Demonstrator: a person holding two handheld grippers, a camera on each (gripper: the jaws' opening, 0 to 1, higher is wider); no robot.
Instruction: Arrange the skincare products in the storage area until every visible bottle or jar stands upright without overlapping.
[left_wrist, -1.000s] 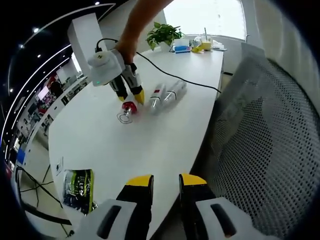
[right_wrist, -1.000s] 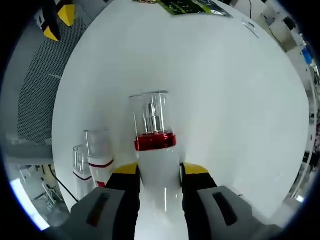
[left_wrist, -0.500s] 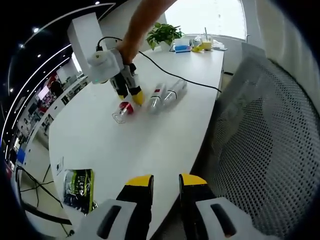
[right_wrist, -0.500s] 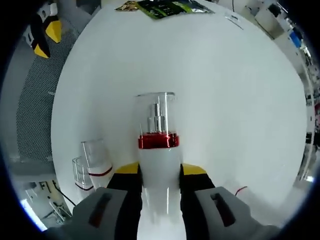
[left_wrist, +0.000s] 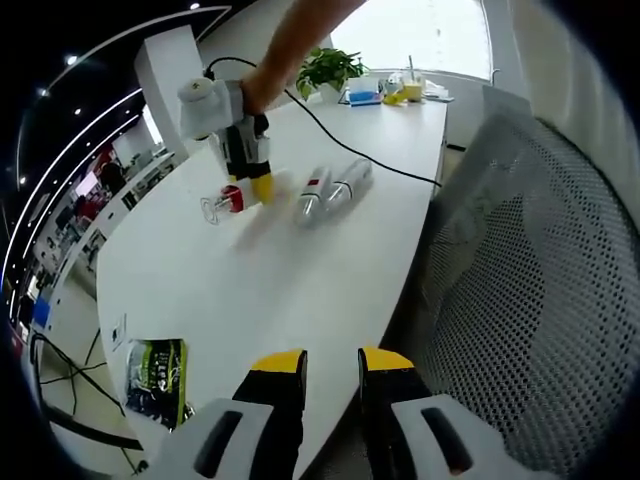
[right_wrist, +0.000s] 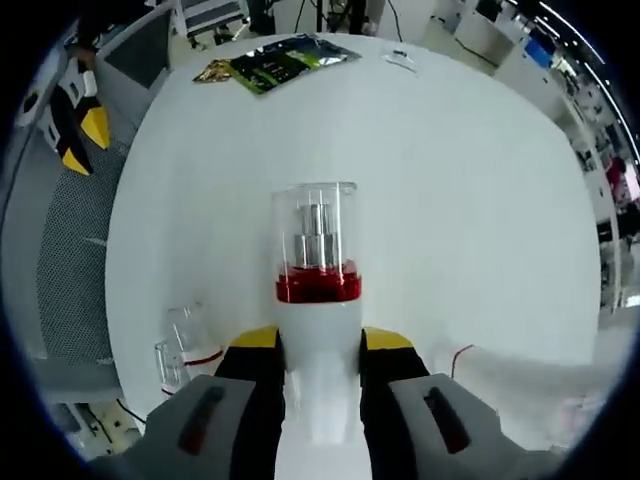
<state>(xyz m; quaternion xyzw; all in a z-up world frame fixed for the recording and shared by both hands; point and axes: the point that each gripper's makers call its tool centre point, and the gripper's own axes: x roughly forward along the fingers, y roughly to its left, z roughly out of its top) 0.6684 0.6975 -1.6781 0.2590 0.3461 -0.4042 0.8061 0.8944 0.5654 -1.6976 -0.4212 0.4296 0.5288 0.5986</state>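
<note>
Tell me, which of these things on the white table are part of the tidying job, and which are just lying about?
Part of the job:
- white pump bottle with red collar and clear cap, held in the right claw
- two white bottles with clear caps lying on the table

Lying about:
- green and black packet
- potted green plant
- grey mesh chair
- black cable

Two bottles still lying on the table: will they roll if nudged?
Likely. The two lying bottles are round, on a smooth white table, side by side, so one may bump the other. Clear caps look slick, possibly loose.
</note>
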